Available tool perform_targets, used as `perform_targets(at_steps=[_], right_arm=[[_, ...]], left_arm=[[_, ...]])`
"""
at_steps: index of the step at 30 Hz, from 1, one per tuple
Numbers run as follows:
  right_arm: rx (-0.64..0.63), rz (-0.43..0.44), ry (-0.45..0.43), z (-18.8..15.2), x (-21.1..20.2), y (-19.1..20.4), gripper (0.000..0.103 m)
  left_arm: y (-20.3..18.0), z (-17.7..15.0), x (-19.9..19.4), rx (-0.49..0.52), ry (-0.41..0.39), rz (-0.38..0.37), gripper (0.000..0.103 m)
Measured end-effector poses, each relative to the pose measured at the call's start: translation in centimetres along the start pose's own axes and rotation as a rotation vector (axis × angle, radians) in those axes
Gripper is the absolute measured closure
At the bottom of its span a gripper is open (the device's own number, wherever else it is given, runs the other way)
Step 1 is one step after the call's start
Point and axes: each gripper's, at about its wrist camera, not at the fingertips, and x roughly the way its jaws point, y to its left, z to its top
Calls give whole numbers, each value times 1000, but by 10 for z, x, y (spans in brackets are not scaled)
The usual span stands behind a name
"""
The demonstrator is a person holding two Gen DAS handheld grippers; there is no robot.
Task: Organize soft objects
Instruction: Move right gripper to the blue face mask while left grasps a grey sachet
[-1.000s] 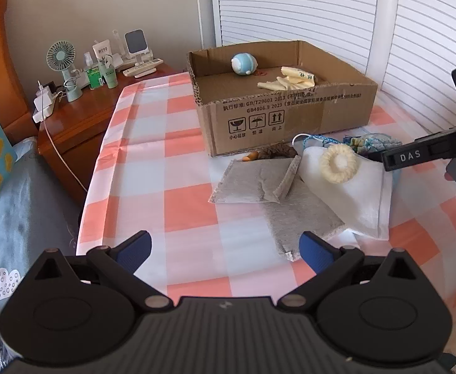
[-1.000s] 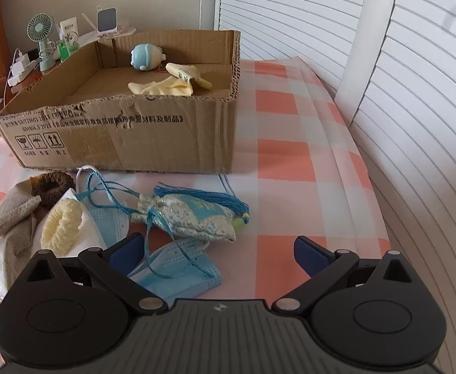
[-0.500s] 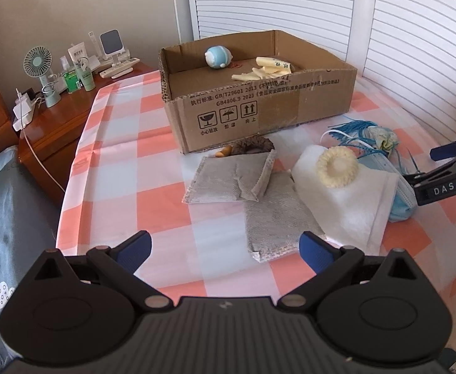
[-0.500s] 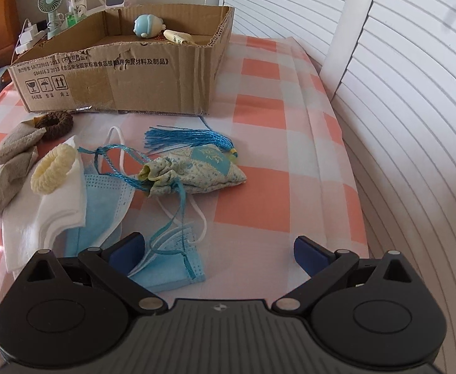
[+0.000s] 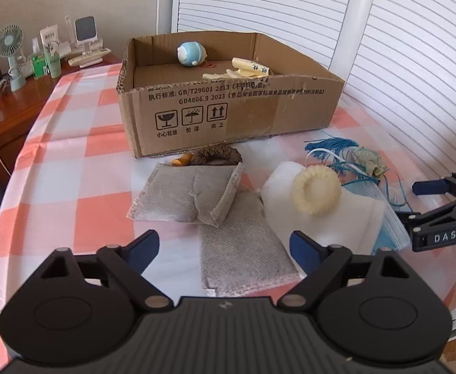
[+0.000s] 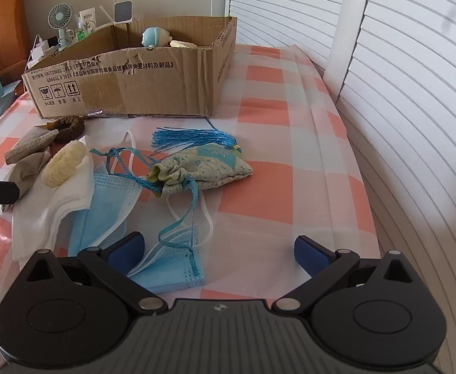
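A cardboard box (image 5: 228,115) (image 6: 128,84) stands at the back of the checked table, holding a blue plush ball (image 5: 192,53) and yellow gloves (image 5: 246,70). In front of it lie two grey pouches (image 5: 190,194), a brown scrunchie (image 5: 217,154), a cream scrunchie (image 5: 317,189) (image 6: 62,163) on a white cloth (image 5: 337,221), blue face masks (image 6: 109,199) and a floral drawstring bag (image 6: 203,168) with a blue tassel. My left gripper (image 5: 225,246) is open and empty above the near grey pouch. My right gripper (image 6: 218,247) is open and empty over a folded mask.
A wooden side table (image 5: 9,115) at the left carries a small fan (image 5: 8,53), bottles and a charger. White louvred shutters (image 5: 415,62) close off the back and right. The table's right edge (image 6: 368,187) runs close to the shutters.
Both grippers have pulled back and lowered toward the near table edge. The objects lie as before. Both stay open.
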Motion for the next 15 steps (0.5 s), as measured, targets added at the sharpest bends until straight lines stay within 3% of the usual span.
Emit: perform_targets(at_steps=[4, 6, 9, 15], right_arm=[[-9, 8, -24, -3, -1, 0, 0], [-14, 12, -31, -3, -1, -1, 0], [-20, 15, -34, -3, -1, -1, 0], [-12, 35, -53, 3, -14, -10, 0]], left_arm=[[6, 1, 10, -71, 18, -51, 37], [4, 3, 11, -65, 13, -44, 58], [3, 6, 13, -70, 15, -53, 64], [4, 5, 9, -59, 27, -27, 65]])
